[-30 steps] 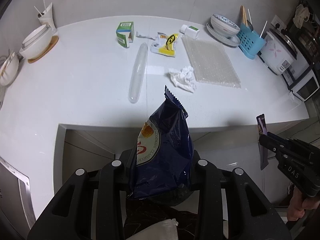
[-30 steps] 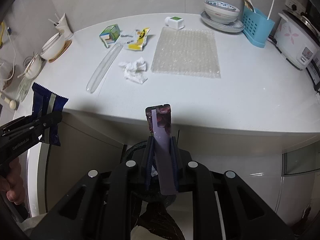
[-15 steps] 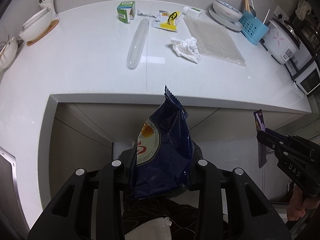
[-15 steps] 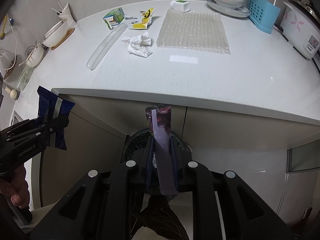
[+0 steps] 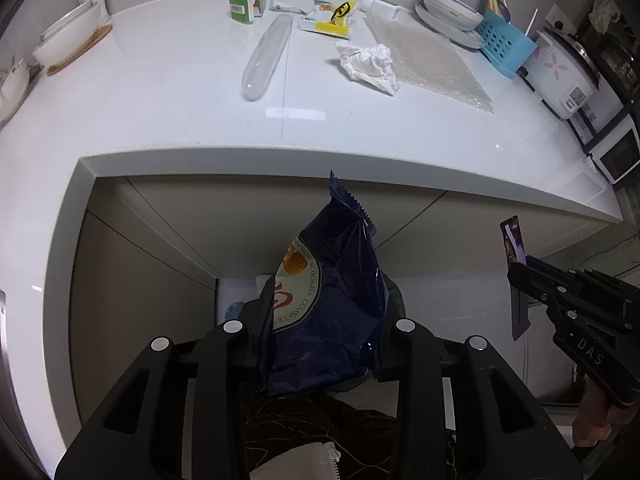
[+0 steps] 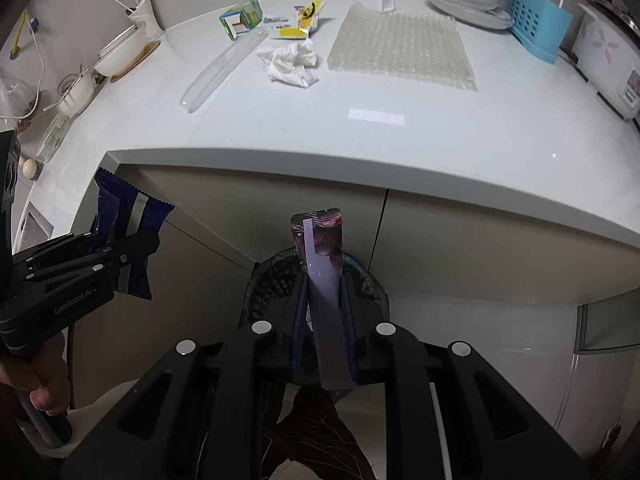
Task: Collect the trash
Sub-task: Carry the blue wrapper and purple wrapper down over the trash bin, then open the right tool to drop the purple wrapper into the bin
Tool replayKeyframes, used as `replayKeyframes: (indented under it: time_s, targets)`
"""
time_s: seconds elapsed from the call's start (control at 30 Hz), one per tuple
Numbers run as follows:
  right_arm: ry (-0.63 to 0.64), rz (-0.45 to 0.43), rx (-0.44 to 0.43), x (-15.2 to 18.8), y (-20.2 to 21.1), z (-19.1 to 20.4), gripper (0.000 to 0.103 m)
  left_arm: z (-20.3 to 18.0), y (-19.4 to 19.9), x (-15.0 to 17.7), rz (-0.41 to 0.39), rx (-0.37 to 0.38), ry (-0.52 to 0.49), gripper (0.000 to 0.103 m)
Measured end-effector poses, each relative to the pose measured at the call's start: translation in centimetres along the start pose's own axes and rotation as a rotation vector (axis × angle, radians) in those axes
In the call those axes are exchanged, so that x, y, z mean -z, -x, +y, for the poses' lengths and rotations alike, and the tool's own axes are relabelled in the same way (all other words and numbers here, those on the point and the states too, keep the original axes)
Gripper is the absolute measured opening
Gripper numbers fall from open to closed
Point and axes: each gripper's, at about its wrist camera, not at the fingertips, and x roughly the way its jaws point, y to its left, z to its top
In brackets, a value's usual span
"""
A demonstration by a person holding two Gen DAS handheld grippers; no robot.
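Risk, judged: wrappers light and crinkly; released too high or off-centre, either may drift past rim of mesh waste bin [image 6: 280, 276] onto floor. Bin sits below counter edge [image 6: 360, 168], partly hidden behind fingers.

Left gripper [image 5: 324, 332] clamped on dark blue cookie bag [image 5: 332, 304]; bag stands up between pads, top poking well above them.

Right gripper [image 6: 324, 312] pinched nearly together on slim purple wrapper [image 6: 320, 256], upright, directly over bin.

Crumpled tissue [image 5: 368, 64] remains on counter.

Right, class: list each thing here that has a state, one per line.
Left gripper: shut on blue cookie bag.
Right gripper: shut on purple wrapper.
Green carton: open, on its side.
Tissue: crumpled.
Bubble wrap: flat.
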Motion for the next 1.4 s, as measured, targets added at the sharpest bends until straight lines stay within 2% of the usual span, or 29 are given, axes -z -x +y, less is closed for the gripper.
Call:
replayKeyframes:
  time_s: [0.57, 0.83, 1.13, 1.4]
  targets:
    - [-0.032, 0.053, 0.022, 1.2, -5.1, -1.8, 0.016, -0.6, -2.8, -0.1, 0.001, 0.006, 0.0, 0.034]
    - [-0.021, 0.079, 0.025, 1.6, -7.5, -1.9, 0.016, -0.7, -4.8, 0.3, 0.007, -0.016, -0.011, 0.034]
    - [-0.002, 0.106, 0.016, 2.0, -10.0, -1.0, 0.016, -0.4, -7.1, 0.8, 0.017, -0.027, -0.008, 0.034]
    - [0.043, 0.121, 0.005, 2.4, -11.7, 0.5, 0.016, -0.1, -7.5, 1.5, 0.024, -0.019, -0.003, 0.034]
